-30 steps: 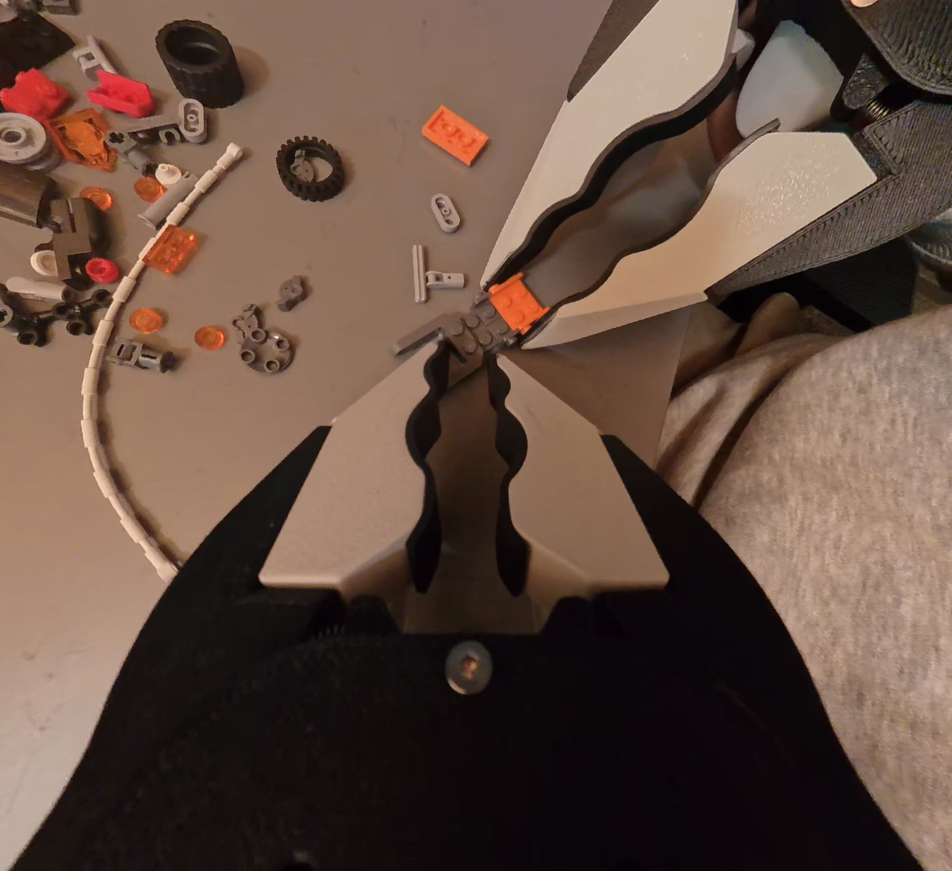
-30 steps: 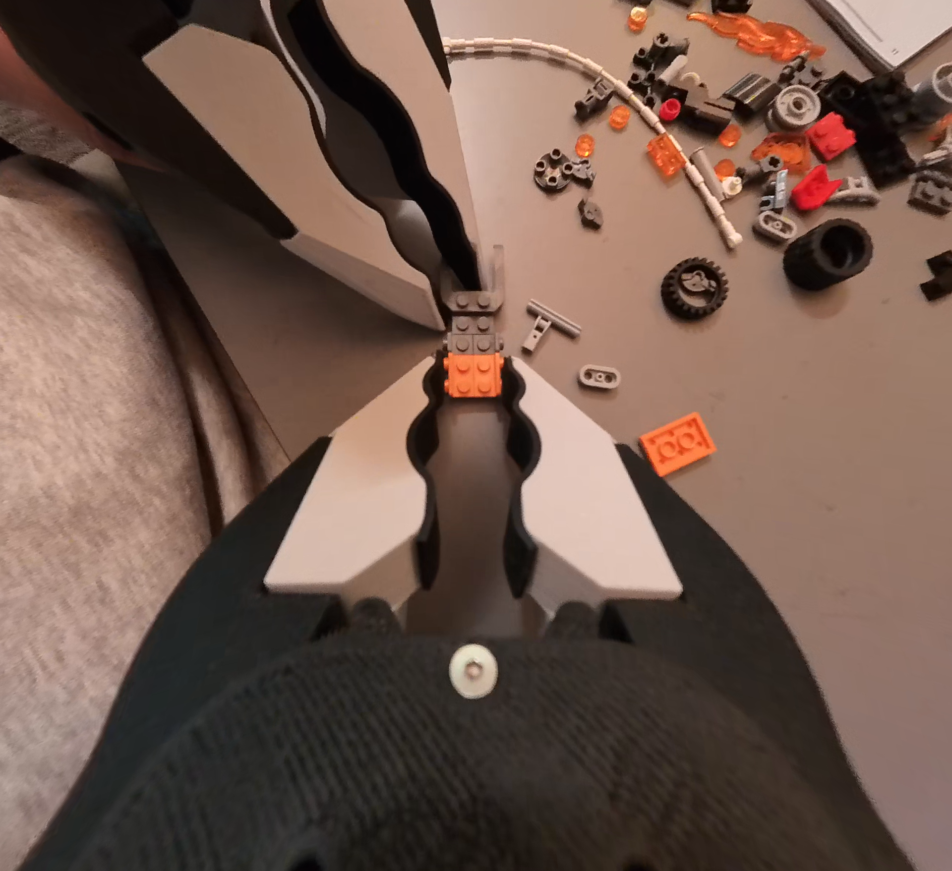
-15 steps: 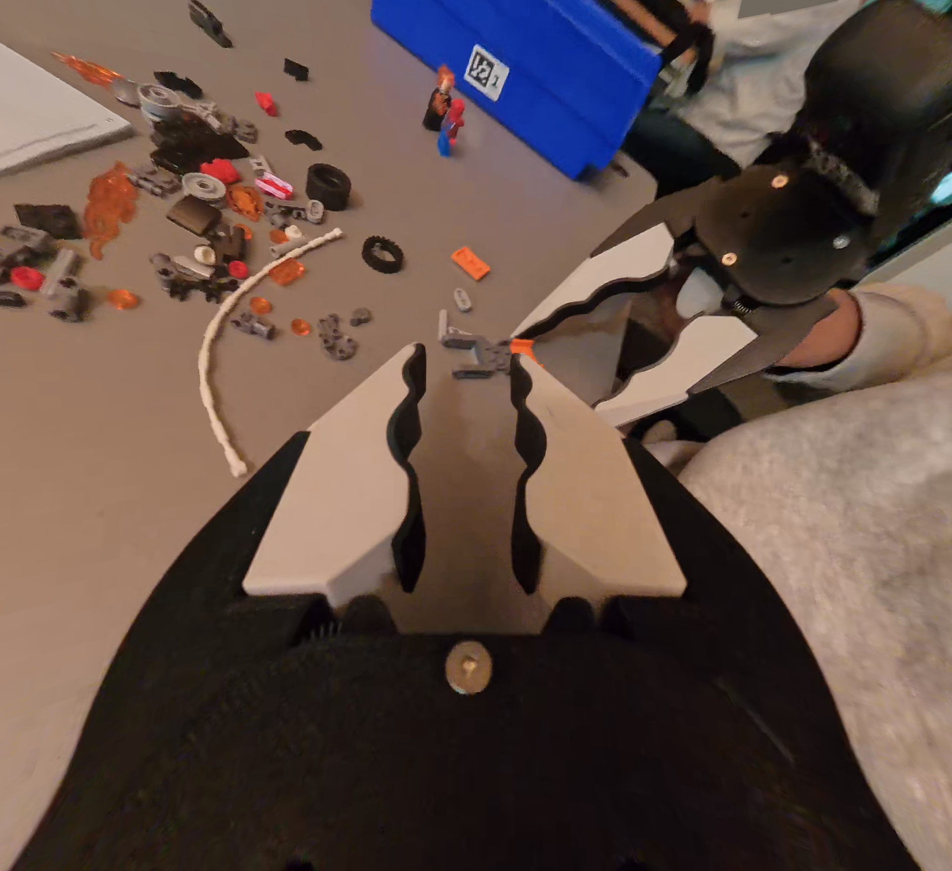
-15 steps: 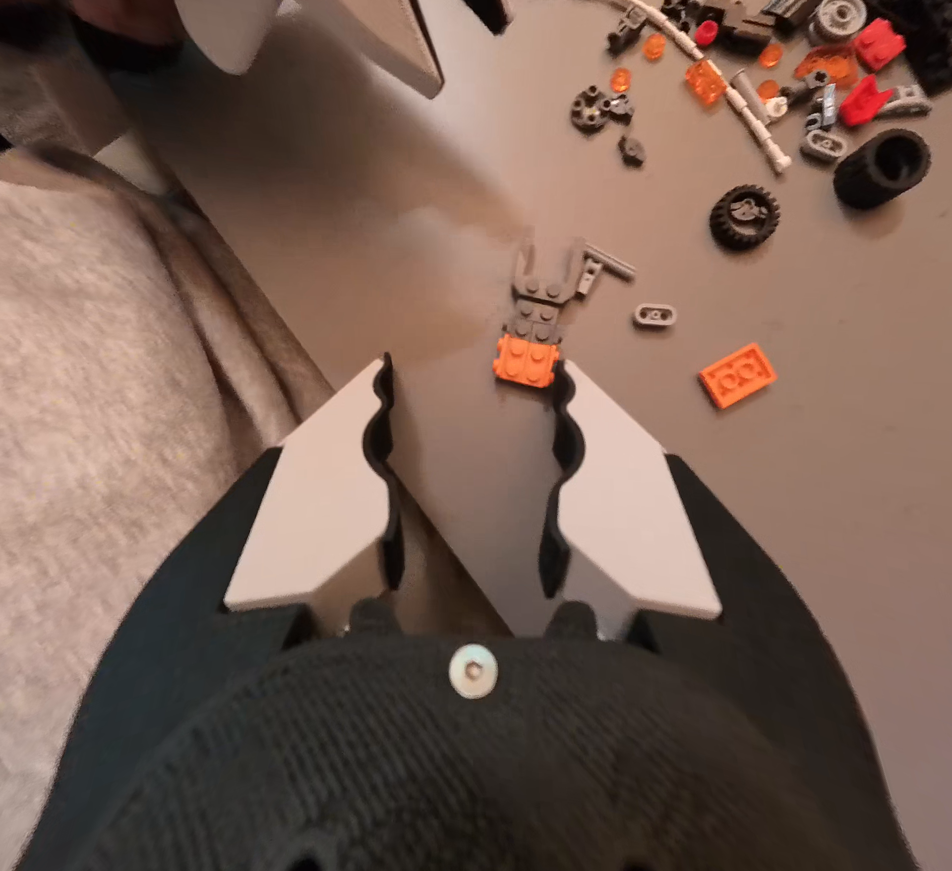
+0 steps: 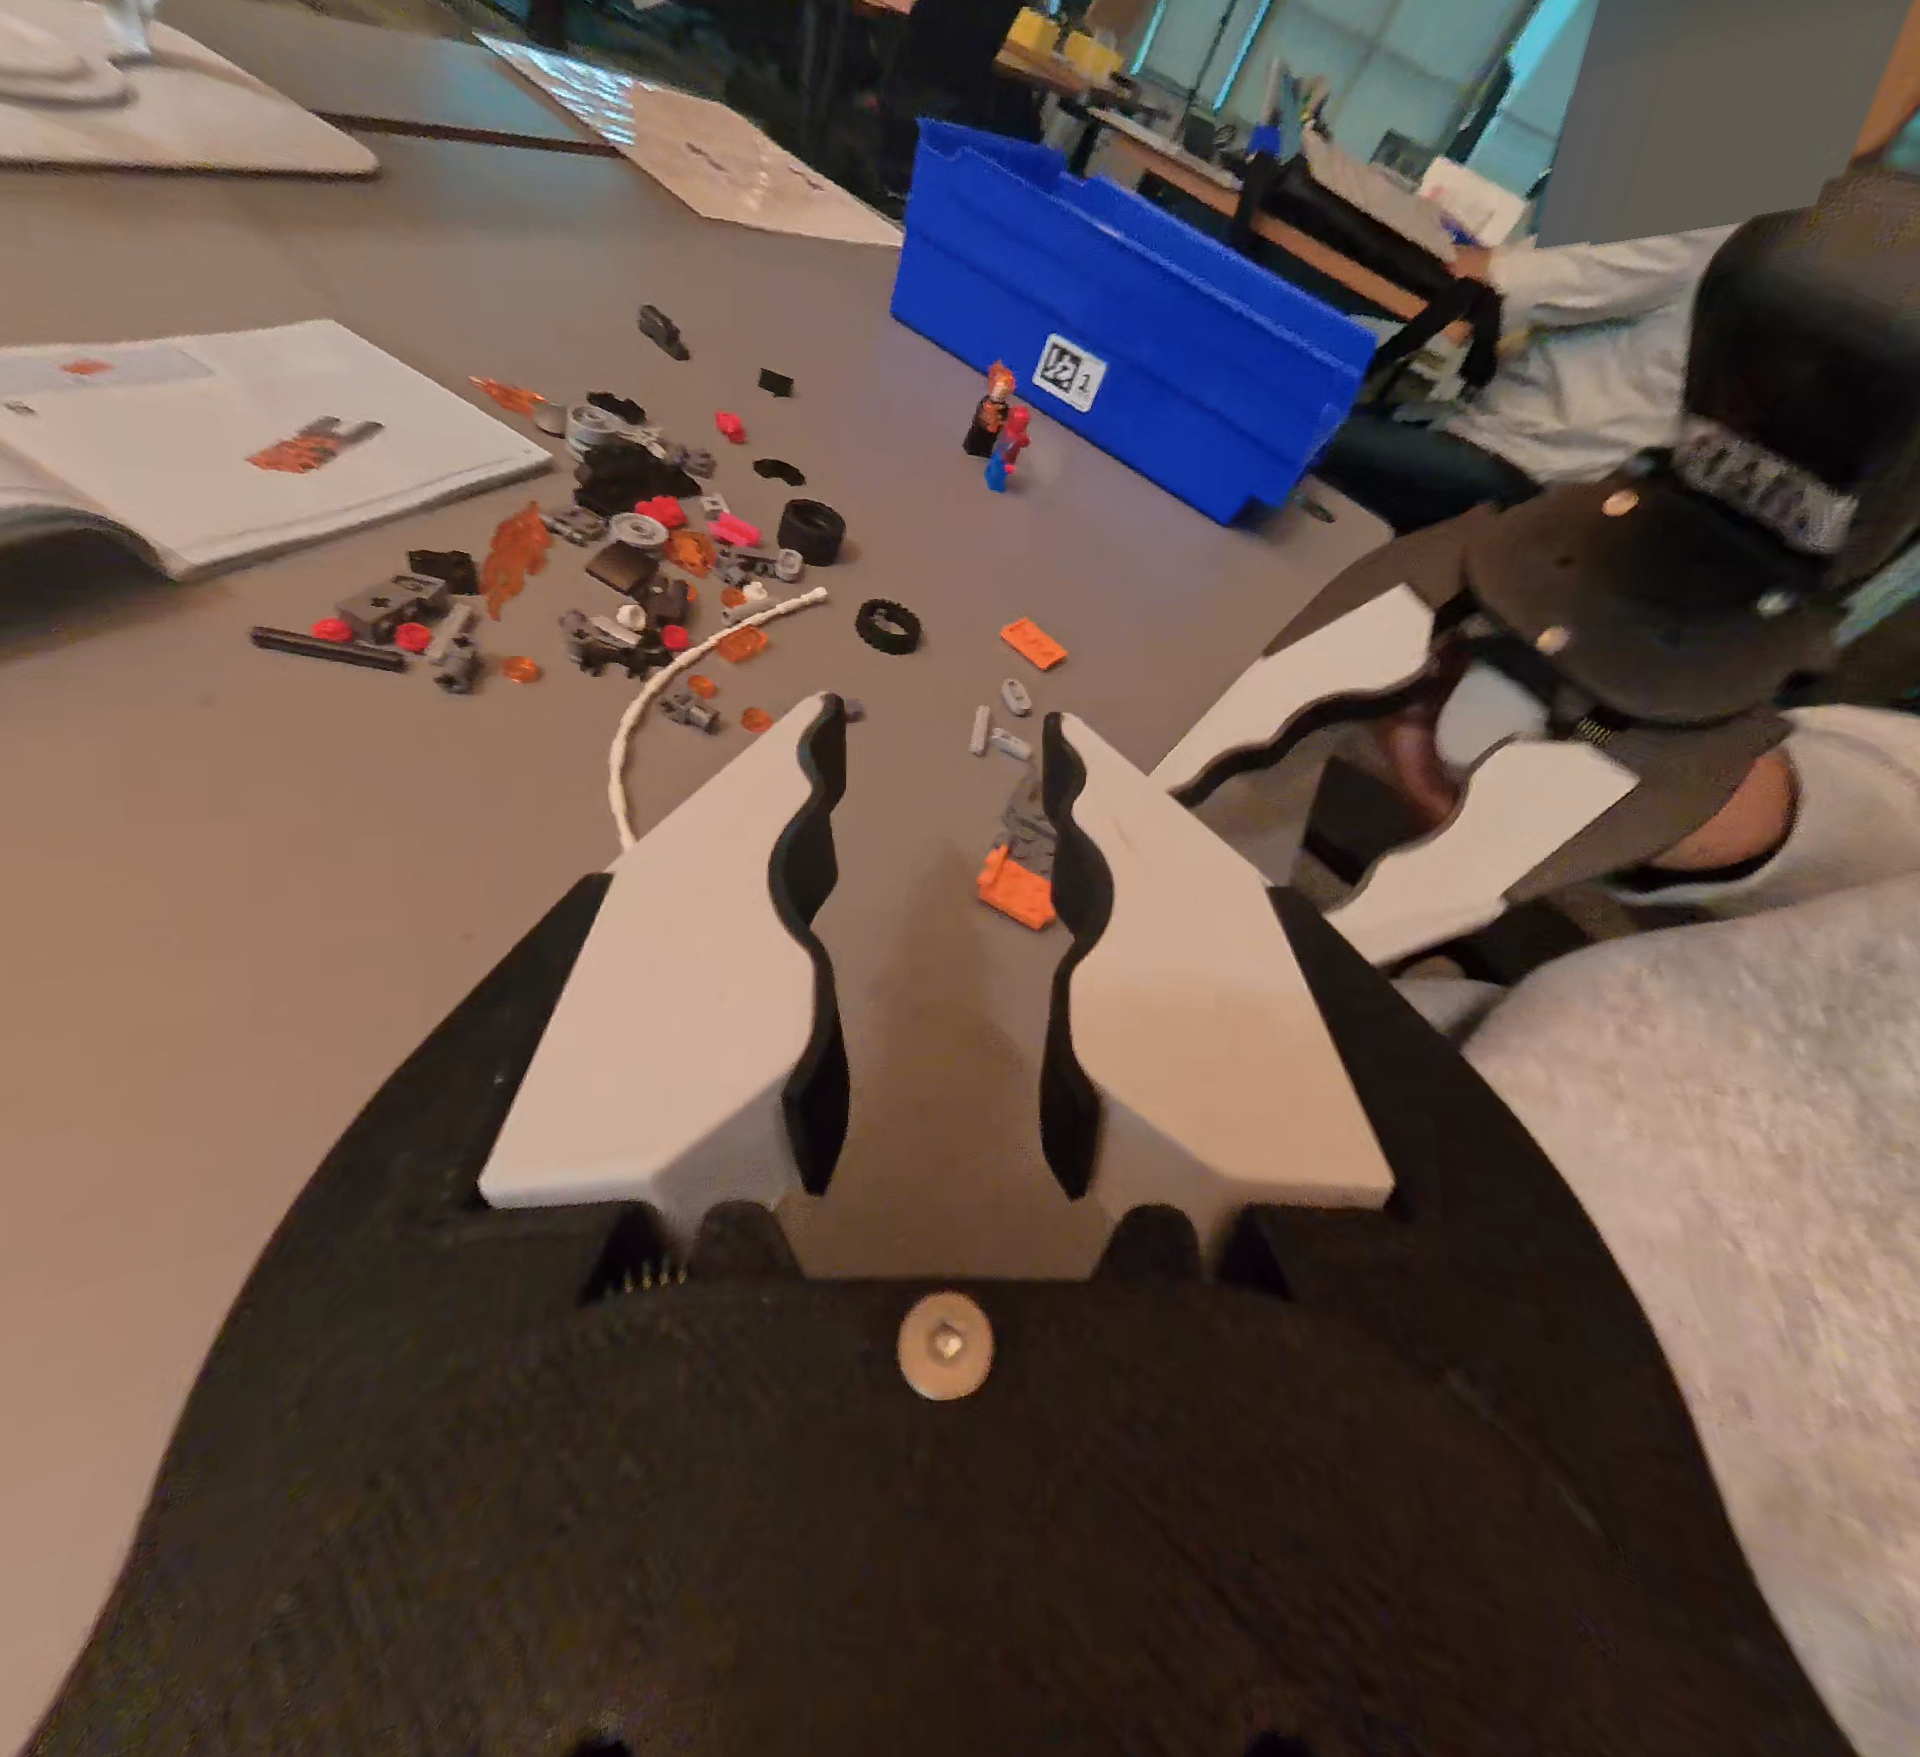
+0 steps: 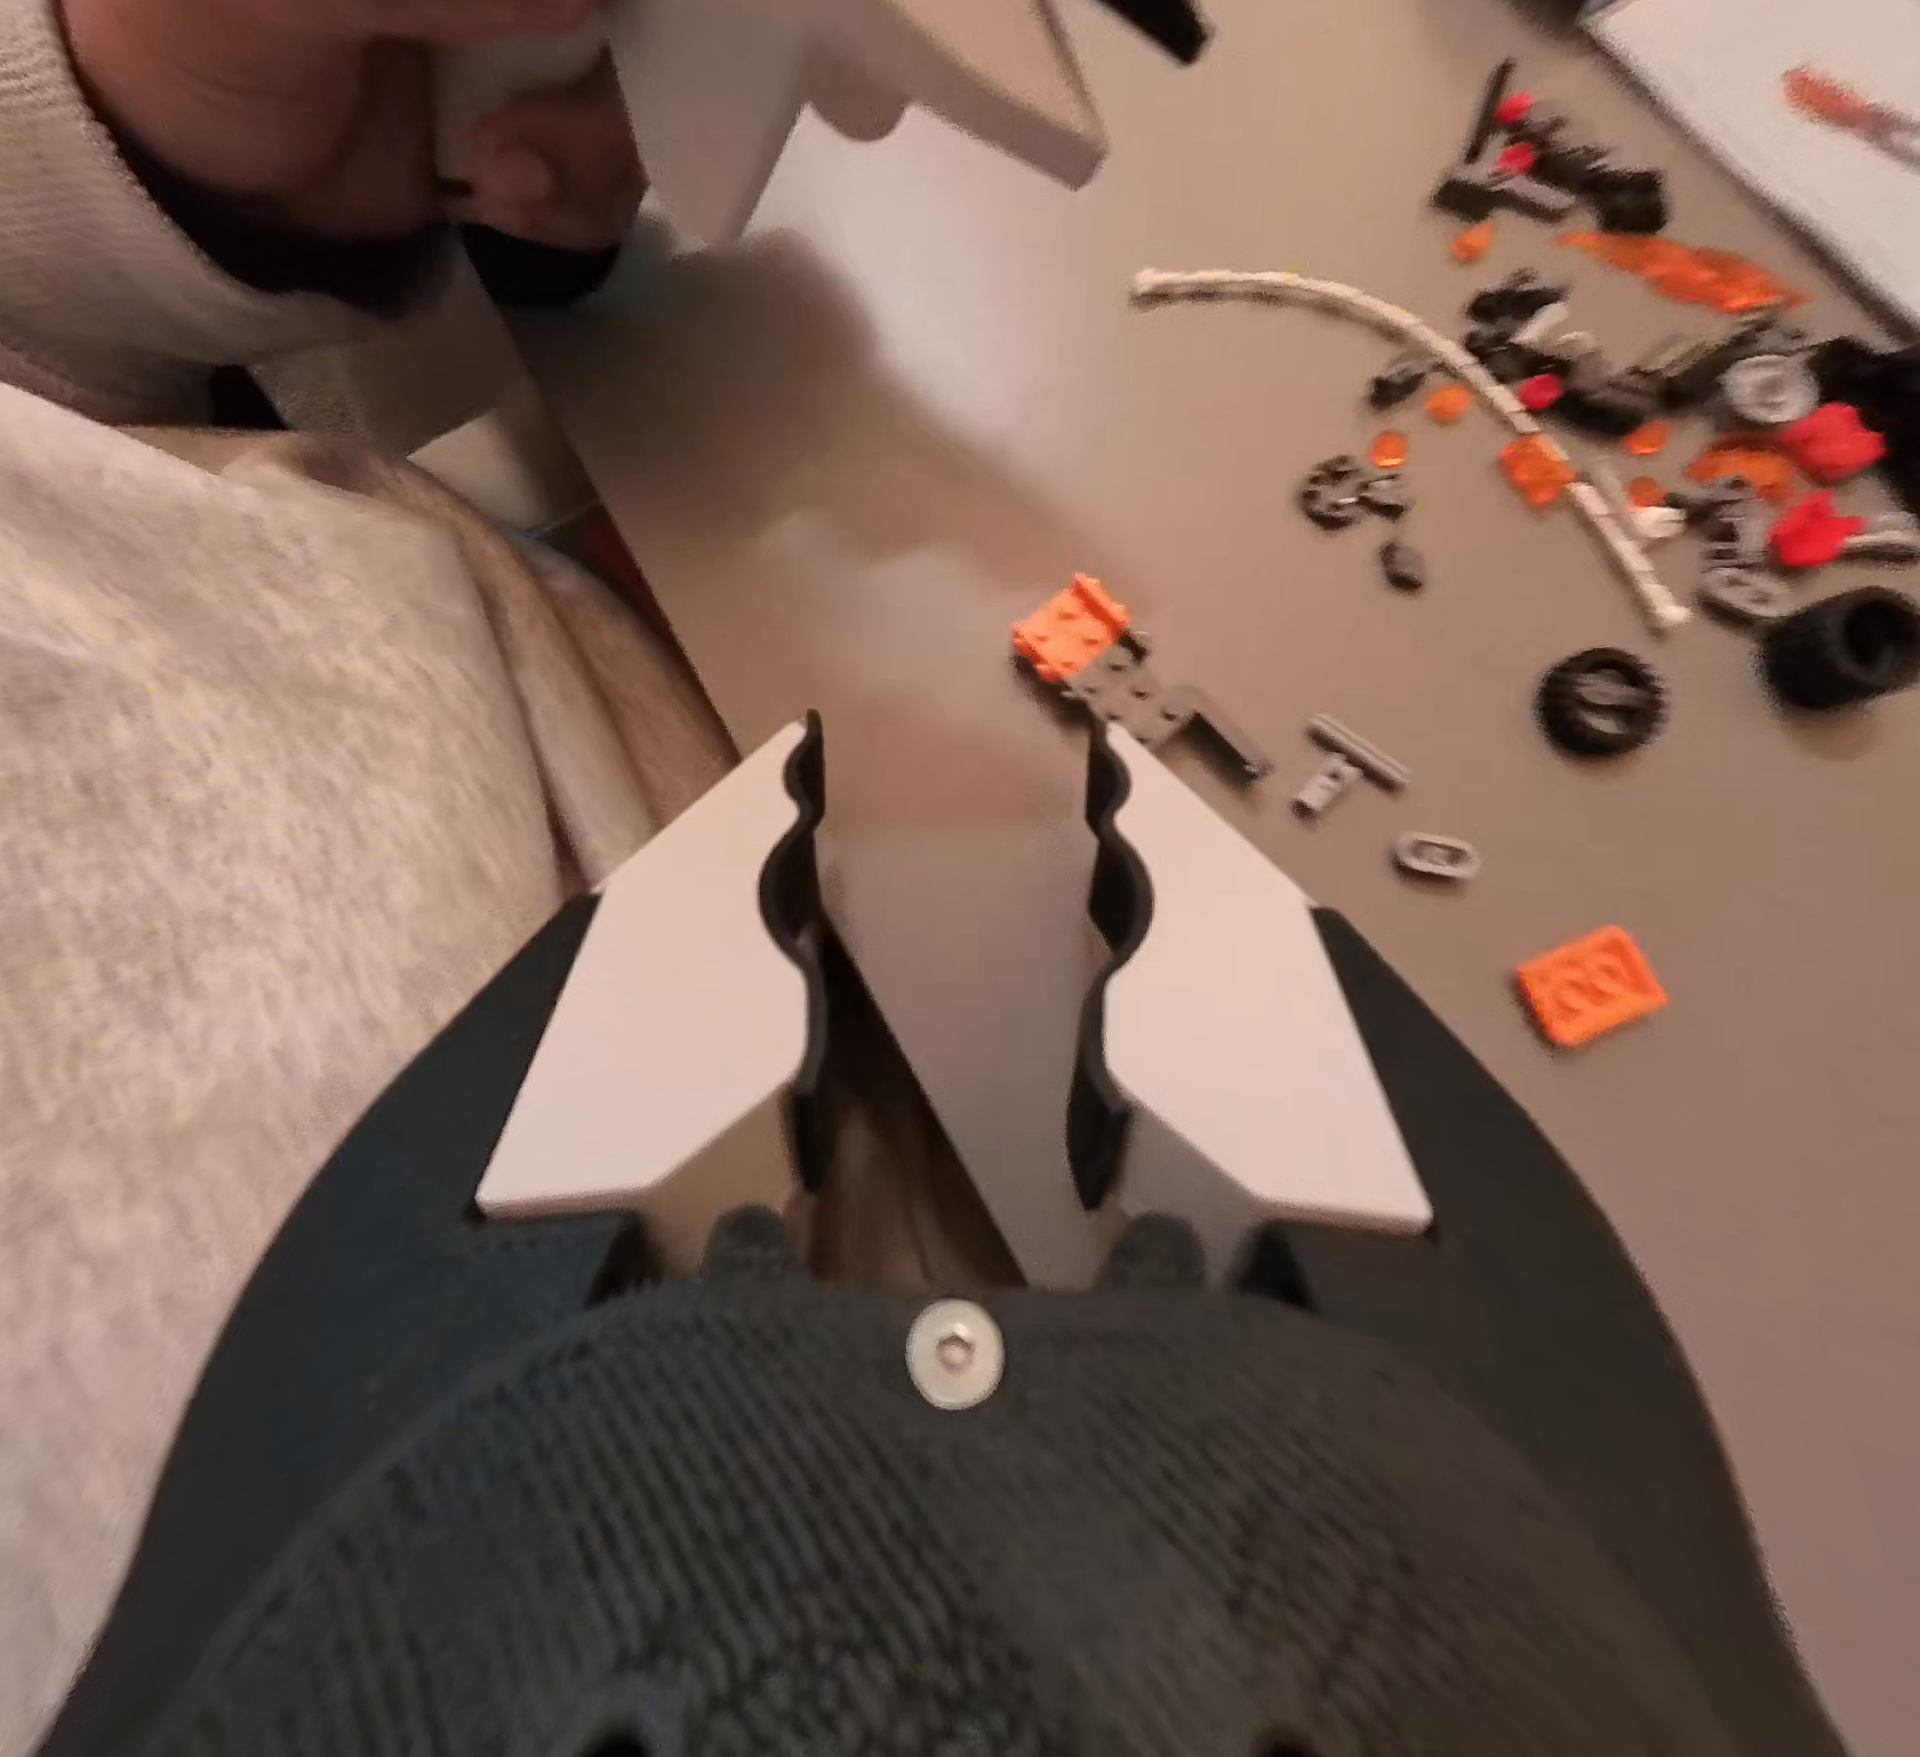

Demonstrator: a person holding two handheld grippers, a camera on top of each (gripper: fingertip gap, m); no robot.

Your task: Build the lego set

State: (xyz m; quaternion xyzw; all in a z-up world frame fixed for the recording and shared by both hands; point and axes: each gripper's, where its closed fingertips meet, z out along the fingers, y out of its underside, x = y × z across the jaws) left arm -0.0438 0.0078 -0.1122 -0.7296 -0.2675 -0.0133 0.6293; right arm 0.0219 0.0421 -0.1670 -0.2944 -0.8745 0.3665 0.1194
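We note the bench carries the loose parts. Left tongs and right tongs both gape, empty. The orange-and-grey subassembly lies flat just ahead-right of the right tongs, long axis diagonal; right seems nearer.

Two wrist cameras above table, facing across it; shared brick pile, close.
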